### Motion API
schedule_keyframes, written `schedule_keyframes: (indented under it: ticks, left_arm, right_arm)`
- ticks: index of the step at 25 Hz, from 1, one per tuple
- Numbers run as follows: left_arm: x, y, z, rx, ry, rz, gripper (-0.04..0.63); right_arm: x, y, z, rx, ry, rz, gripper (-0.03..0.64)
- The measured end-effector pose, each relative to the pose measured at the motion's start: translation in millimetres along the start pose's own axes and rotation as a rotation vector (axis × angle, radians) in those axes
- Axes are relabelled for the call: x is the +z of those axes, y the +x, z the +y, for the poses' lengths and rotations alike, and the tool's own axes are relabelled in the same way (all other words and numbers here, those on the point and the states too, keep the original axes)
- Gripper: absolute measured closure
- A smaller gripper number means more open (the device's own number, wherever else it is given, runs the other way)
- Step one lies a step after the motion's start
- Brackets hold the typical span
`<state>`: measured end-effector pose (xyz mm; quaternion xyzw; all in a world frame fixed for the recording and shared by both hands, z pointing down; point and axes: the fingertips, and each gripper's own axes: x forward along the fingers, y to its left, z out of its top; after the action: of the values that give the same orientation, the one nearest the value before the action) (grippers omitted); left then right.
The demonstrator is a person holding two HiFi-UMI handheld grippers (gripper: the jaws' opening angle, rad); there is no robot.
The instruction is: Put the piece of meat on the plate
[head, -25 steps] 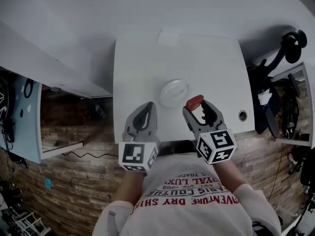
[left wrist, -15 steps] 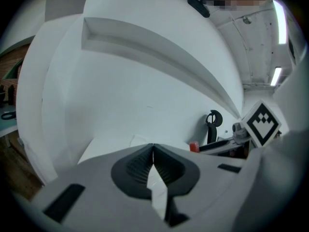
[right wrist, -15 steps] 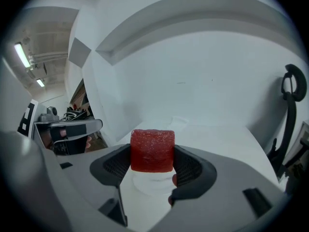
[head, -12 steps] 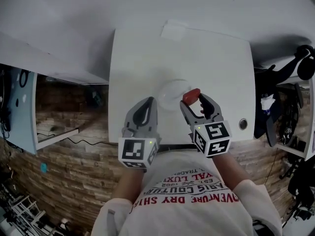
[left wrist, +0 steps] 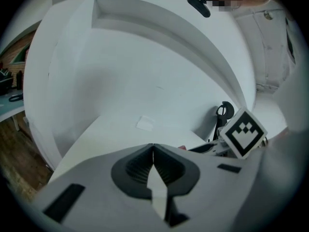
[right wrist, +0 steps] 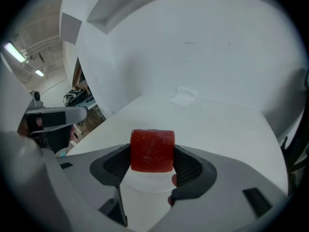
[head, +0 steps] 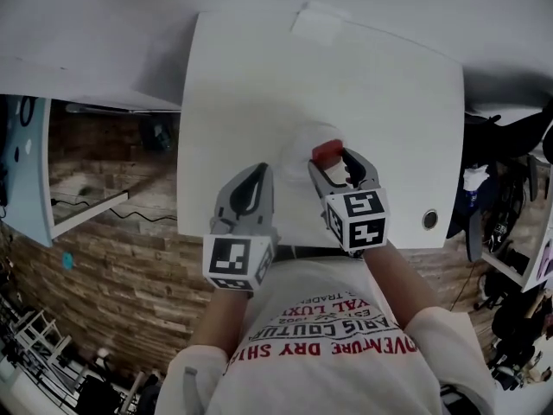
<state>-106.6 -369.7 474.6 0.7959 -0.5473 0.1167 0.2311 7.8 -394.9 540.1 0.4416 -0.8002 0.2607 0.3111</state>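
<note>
A red piece of meat (right wrist: 152, 150) is clamped between the jaws of my right gripper (right wrist: 152, 164). In the head view that meat (head: 327, 151) hangs over the near right part of a white plate (head: 298, 143), which is hard to tell from the white table. The plate (right wrist: 145, 180) shows just below the jaws in the right gripper view. My left gripper (head: 251, 199) sits to the left of the plate near the table's front edge, jaws shut with nothing between them (left wrist: 152, 151).
The white table (head: 251, 85) carries a white paper slip (head: 318, 22) at its far edge and a round cable hole (head: 429, 220) at the front right. A brick-pattern floor lies to the left. Dark gear stands past the table's right side.
My right gripper has carried the meat leftward and forward, from beside the plate to over its near right part. The left gripper has stayed near the front edge.
</note>
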Motion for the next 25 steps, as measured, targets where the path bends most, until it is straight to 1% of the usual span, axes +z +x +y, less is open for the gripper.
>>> schedule_keyframes:
  ticks: [6,12,17,20,25]
  left_arm:
    - [-19.1,5.6,11.0,0.024,-0.026,0.036,0.588]
    - [-33.1,5.8,19.8,0.046,-0.055,0.060,0.588]
    - [-37.4,7.0,25.2,0.053,-0.071,0.064,0.588]
    - [-39.6,7.2,26.4,0.052,-0.079,0.066,0.588]
    - [-41.5,6.7,30.7,0.059,-0.089,0.066,0.588]
  right_arm:
    - [-20.1,32.0,-1.9,0.004,-0.027,0.088,0.336]
    - [-32.3,51.2,0.6,0.007,-0.054,0.177,0.336]
    - [-36.8,61.8,7.5,0.006,-0.109,0.241,0.337]
    - [-39.3,65.4,8.6,0.006,-0.113,0.261,0.339]
    - [-39.2,67.7,8.6,-0.004,-0.122,0.261,0.339]
